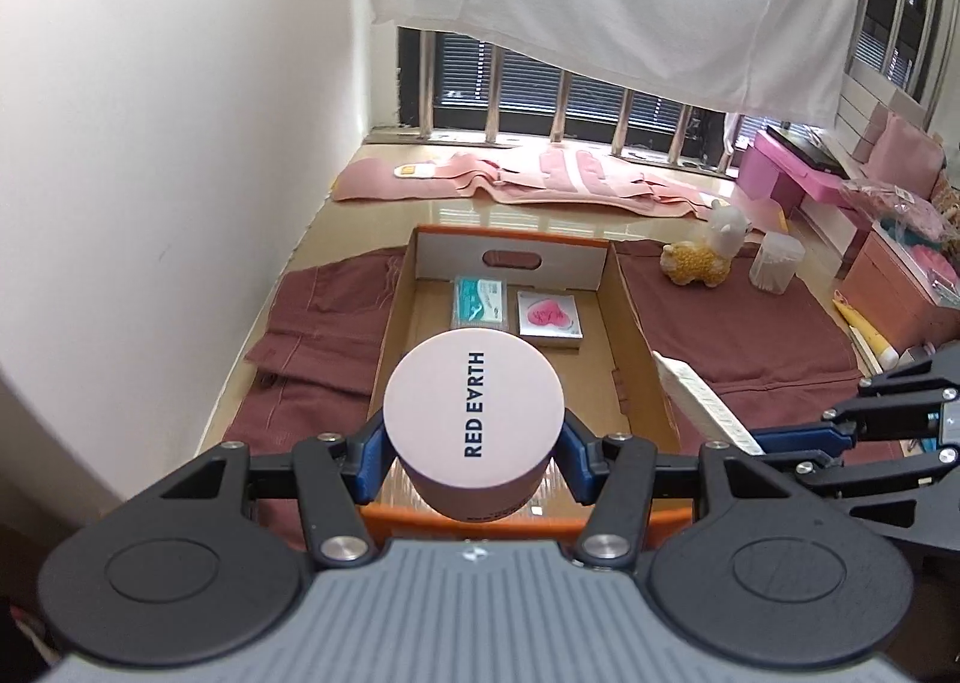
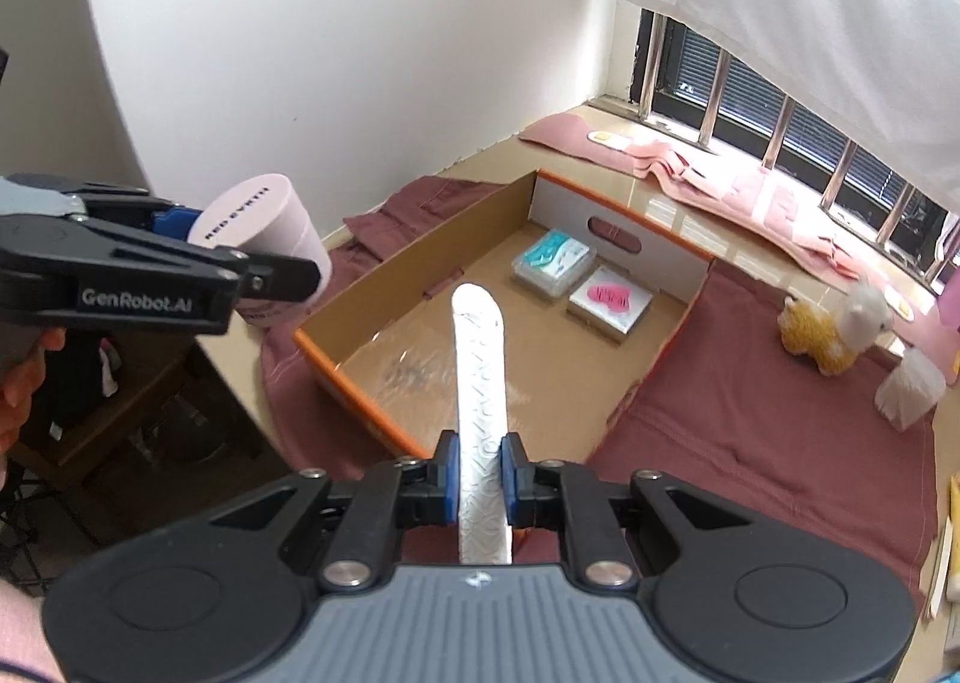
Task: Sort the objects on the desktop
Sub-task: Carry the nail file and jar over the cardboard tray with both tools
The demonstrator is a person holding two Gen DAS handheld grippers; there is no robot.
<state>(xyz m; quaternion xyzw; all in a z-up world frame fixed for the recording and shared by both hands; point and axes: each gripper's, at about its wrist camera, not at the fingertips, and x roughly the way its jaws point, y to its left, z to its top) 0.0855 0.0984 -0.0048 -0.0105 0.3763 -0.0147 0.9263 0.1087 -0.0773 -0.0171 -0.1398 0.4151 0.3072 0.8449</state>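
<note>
L gripper (image 1: 474,458) clamped on pink jar (image 1: 474,413) sides, over box (image 1: 630,317) near edge. R gripper (image 2: 480,482) pinched tight on white tube (image 2: 480,377). Jar rigid, prob. slick; tube soft, grip mid-body.

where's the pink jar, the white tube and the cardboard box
pink jar (image 1: 474,413), left wrist view, on its round lid
white tube (image 2: 480,383), right wrist view, on its textured body
cardboard box (image 2: 606,215), right wrist view, on its far white wall
</note>
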